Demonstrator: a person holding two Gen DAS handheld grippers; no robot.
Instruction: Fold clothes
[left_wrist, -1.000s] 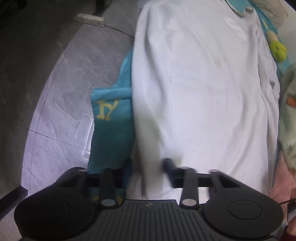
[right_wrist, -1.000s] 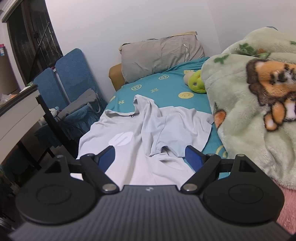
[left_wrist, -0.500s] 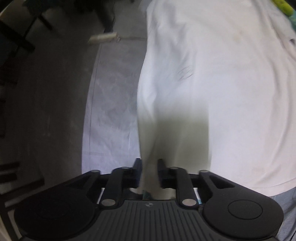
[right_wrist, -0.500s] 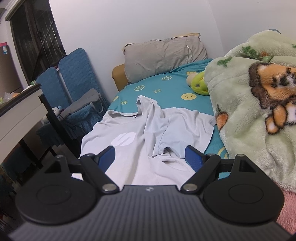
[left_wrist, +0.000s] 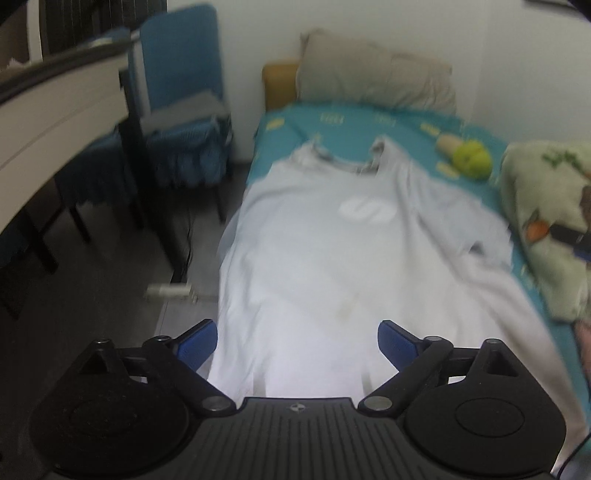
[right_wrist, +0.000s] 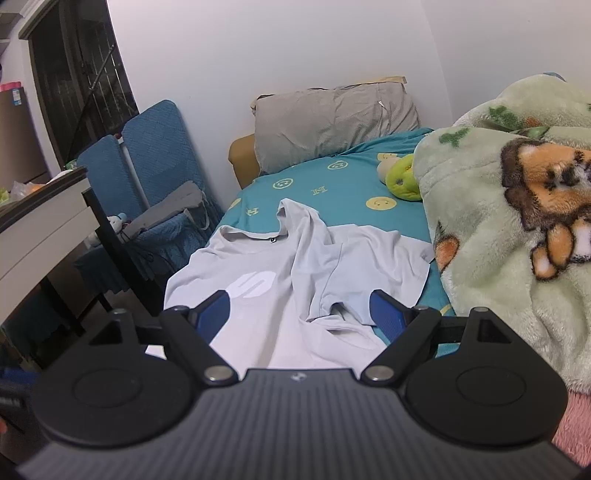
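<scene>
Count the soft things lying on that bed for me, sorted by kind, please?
Light grey T-shirt: 1
Grey pillow: 1
Green fleece blanket with a bear print: 1
Yellow-green plush toy: 1
Total: 4, all resting on the teal bedsheet.

The left wrist view is smeared with blur throughout, and the shirt glares almost pure white just ahead of the fingers, while the floor to their left lies dim. The right wrist view is sharp and evenly lit, with soft shadows in the shirt's folds. Both views bend strongly at the edges, curving the wall.
</scene>
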